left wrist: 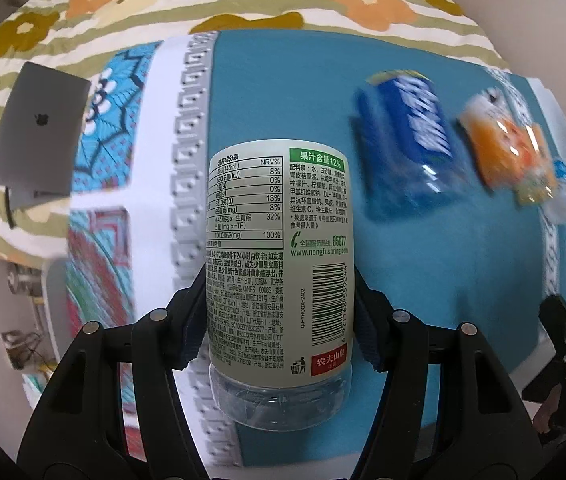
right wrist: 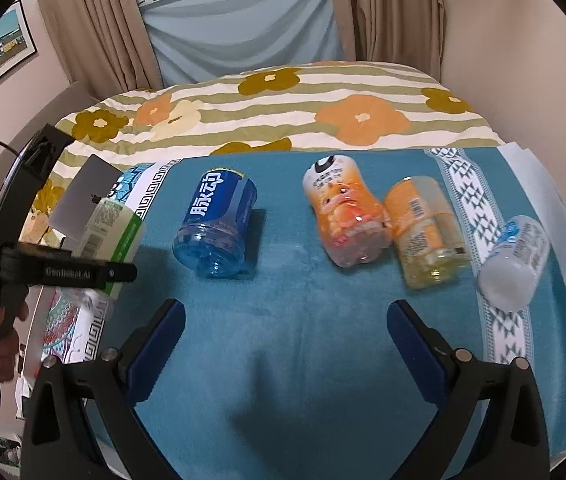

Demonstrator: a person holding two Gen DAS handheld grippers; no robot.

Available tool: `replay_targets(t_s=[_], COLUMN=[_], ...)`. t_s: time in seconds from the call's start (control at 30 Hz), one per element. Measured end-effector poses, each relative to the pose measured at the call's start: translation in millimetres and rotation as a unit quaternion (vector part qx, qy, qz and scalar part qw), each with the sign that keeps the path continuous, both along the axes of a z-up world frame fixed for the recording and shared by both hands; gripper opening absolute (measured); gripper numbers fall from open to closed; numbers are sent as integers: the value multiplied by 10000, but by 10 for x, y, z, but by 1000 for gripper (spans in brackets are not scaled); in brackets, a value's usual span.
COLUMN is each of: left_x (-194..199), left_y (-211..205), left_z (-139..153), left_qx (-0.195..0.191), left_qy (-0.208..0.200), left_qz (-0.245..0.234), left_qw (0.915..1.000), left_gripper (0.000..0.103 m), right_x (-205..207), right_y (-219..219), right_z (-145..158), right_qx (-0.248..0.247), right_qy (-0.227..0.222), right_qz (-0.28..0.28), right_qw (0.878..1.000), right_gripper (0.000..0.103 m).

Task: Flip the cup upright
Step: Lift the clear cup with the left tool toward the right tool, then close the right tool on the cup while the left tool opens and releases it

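My left gripper (left wrist: 279, 312) is shut on a cut-bottle cup with a pale green label (left wrist: 277, 248), held above the teal cloth with its clear base toward the camera. In the right wrist view this cup (right wrist: 109, 236) is tilted at the far left, in the left gripper (right wrist: 63, 274). My right gripper (right wrist: 285, 340) is open and empty over the front of the teal cloth (right wrist: 283, 320). A blue cup (right wrist: 217, 228), a peach cup (right wrist: 345, 220), an orange-yellow cup (right wrist: 423, 232) and a white-blue cup (right wrist: 517, 260) lie on their sides.
A grey laptop (left wrist: 39, 132) lies on the floral bedspread (right wrist: 283, 108) at the left. The cloth's patterned white border (right wrist: 479, 220) runs along its right side. Curtains and a window stand behind the bed. The blue cup (left wrist: 403, 140) and peach cup (left wrist: 511, 148) show blurred in the left wrist view.
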State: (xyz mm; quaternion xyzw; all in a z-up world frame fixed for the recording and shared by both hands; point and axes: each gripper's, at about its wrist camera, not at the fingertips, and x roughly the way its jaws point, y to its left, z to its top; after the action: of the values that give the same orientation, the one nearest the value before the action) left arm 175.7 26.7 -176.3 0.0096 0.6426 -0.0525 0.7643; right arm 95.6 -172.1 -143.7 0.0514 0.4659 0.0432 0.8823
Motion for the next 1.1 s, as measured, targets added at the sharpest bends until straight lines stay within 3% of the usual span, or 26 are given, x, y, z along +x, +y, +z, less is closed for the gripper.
replay_targets(t_s=[0.5, 1.1], left_x=[-782, -763], left_y=[-901, -1330], left_z=[-150, -410], left_qx=[-320, -15], left_qy=[-80, -102], left_qz=[446, 249], left_qw=[9985, 9996], left_gripper=[66, 67], right_x=[-418, -638], right_y=[-421, -704], right_z=[115, -18], right_qx=[-305, -344], right_qy=[-90, 48], right_qz=[378, 344], right_qw=[9988, 9988], right_gripper=[101, 101])
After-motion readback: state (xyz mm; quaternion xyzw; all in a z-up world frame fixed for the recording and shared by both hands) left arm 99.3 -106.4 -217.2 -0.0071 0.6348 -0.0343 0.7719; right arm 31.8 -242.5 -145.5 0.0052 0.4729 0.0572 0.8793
